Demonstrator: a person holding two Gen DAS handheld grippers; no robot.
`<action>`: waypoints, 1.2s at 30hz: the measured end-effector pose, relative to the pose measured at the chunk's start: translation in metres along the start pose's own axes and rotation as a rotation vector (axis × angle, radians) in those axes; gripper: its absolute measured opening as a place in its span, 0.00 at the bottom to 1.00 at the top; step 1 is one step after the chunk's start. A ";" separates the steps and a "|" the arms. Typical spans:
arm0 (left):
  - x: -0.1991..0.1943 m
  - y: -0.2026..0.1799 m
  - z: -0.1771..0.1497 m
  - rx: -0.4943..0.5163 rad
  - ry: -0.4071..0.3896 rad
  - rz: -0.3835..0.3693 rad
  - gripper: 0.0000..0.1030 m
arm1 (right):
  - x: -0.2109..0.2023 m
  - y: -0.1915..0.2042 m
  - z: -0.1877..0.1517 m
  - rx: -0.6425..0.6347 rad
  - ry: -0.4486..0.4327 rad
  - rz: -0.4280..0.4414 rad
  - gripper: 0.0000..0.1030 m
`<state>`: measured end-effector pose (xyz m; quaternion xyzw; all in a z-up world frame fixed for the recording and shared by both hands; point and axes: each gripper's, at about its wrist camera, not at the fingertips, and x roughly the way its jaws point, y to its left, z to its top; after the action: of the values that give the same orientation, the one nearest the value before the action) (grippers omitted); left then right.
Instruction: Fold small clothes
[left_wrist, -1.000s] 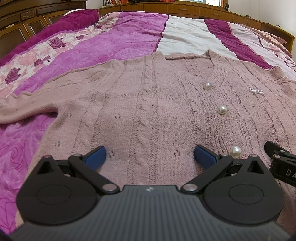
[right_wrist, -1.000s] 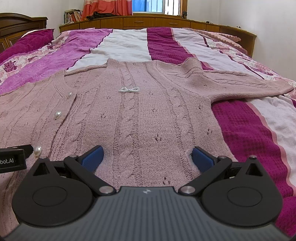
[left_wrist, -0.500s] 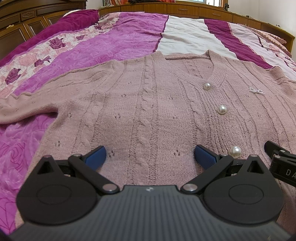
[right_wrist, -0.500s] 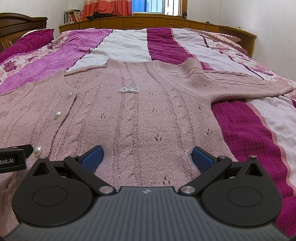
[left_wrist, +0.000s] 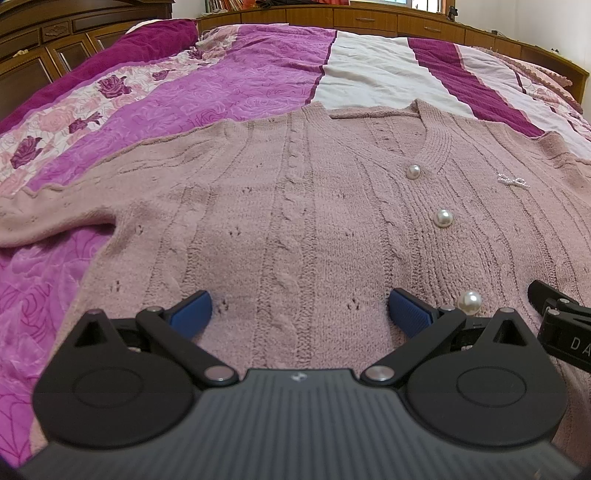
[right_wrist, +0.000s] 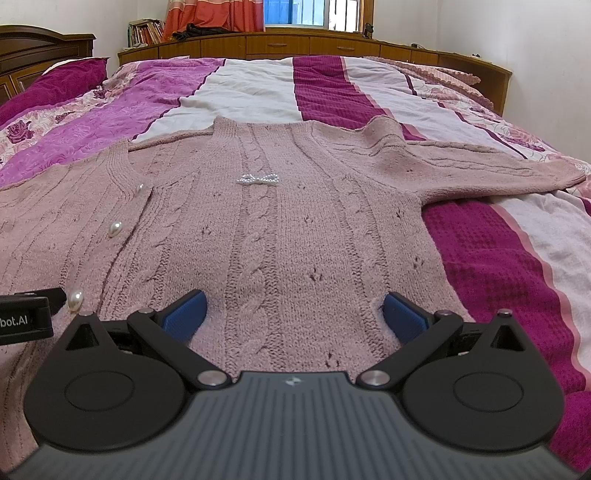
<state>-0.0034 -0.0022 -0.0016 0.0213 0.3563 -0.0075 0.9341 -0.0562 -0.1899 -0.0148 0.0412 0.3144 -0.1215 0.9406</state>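
A dusty-pink cable-knit cardigan (left_wrist: 295, 206) with pearl buttons (left_wrist: 443, 218) lies flat and face up on the bed, sleeves spread to both sides. My left gripper (left_wrist: 300, 314) hovers open over its lower left half, blue pads wide apart with nothing between them. Over the lower right half my right gripper (right_wrist: 293, 314) is open too, just above the knit (right_wrist: 295, 229). A small beaded bow (right_wrist: 258, 179) sits on the right chest. The right sleeve (right_wrist: 480, 166) stretches away to the right. Each gripper's black body shows at the edge of the other's view.
The bedspread (right_wrist: 498, 266) has magenta, white and rose-print stripes. A dark pillow (left_wrist: 147, 44) lies at the far left. Wooden cabinets (right_wrist: 332, 44) line the far side of the bed, and a wall (right_wrist: 535, 37) stands to the right.
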 end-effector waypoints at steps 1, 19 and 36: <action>0.000 0.000 0.000 0.000 0.000 0.000 1.00 | 0.000 0.000 0.000 0.000 0.000 0.000 1.00; 0.000 0.000 0.000 0.000 0.000 0.000 1.00 | 0.001 -0.001 0.002 -0.007 0.013 -0.008 1.00; 0.001 0.002 0.005 0.002 0.033 -0.002 1.00 | 0.002 -0.003 0.007 -0.010 0.040 0.009 1.00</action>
<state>0.0007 -0.0004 0.0020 0.0219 0.3715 -0.0081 0.9281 -0.0513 -0.1940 -0.0110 0.0403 0.3334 -0.1149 0.9349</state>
